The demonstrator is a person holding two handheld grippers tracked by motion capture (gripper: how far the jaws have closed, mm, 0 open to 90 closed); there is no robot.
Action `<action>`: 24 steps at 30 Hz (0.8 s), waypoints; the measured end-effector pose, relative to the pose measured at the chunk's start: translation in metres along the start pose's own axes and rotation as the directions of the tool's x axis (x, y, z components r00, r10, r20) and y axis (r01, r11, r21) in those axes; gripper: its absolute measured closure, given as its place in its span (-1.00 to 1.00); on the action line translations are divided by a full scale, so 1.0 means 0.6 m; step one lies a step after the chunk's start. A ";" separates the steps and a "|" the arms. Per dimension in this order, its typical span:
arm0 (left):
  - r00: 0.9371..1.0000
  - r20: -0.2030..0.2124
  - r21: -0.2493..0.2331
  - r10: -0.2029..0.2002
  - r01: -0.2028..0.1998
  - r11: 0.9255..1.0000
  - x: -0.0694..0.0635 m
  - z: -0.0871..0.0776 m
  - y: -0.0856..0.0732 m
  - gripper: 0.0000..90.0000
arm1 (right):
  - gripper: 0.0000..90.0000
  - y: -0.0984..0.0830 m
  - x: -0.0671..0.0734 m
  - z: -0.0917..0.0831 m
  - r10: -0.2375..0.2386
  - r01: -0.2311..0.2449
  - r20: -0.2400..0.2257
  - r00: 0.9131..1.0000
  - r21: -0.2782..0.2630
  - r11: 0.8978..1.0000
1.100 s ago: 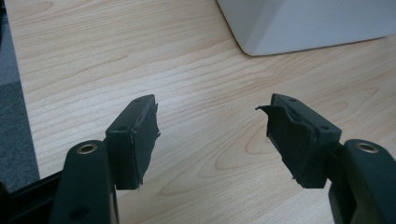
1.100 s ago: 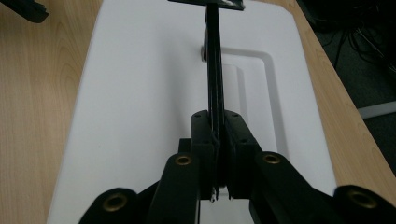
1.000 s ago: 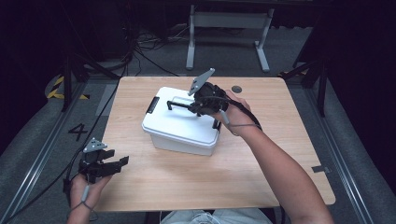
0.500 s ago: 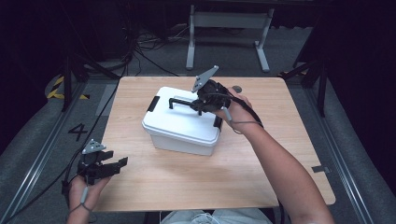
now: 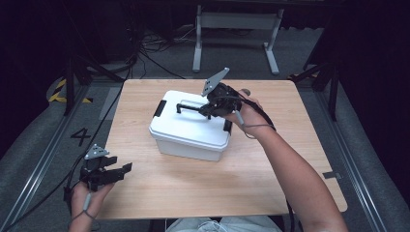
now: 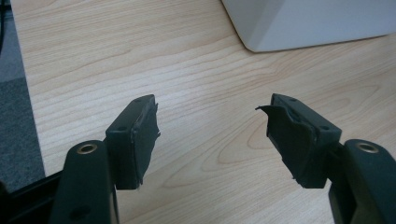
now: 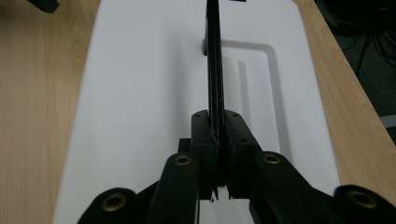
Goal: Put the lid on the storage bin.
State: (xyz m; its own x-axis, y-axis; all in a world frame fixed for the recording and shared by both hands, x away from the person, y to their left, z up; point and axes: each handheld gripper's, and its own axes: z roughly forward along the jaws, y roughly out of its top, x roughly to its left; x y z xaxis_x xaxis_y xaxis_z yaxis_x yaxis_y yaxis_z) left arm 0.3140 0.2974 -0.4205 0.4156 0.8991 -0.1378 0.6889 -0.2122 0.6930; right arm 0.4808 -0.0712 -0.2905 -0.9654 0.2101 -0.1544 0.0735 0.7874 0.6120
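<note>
A white lidded box stands mid-table with its thin black handle raised from the lid. My right gripper is above the lid's right end, shut on that handle. In the right gripper view the handle runs upright between the pads of the right gripper over the white lid; the jaws have just closed a touch tighter on it. My left gripper hovers open at the table's near left corner, with nothing in it. Its view shows the left gripper above bare wood, the box corner beyond.
The wooden table has free room in front of and to the right of the box. Black latches sit at the lid's ends. A grey metal stand and cables lie on the floor behind the table.
The right gripper has shifted very slightly over the lid, still gripping the handle. The left gripper has kept still.
</note>
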 end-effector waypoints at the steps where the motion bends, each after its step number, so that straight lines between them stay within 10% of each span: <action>1: 1.000 0.001 0.003 0.004 -0.004 1.000 -0.001 0.000 0.001 -0.24 | 0.87 -0.001 -0.001 0.000 -0.005 0.005 -0.008 1.000 0.006 1.000; 17: 1.000 -0.002 0.000 0.001 -0.001 1.000 0.000 -0.001 -0.001 -0.24 | 0.81 0.001 -0.014 0.018 -0.080 0.080 0.045 0.996 0.001 0.997; 24: 1.000 -0.008 0.004 -0.002 0.002 1.000 0.000 -0.003 -0.002 -0.24 | 0.79 0.007 -0.015 0.025 -0.044 0.042 0.071 0.997 0.021 0.999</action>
State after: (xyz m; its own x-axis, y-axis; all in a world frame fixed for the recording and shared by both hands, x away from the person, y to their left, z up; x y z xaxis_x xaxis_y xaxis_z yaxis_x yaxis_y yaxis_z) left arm 0.3118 0.2983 -0.4201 0.4096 0.9024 -0.1338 0.6924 -0.2121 0.6896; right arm 0.4935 -0.0613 -0.2979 -0.9476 0.2158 -0.2354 0.0377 0.8076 0.5885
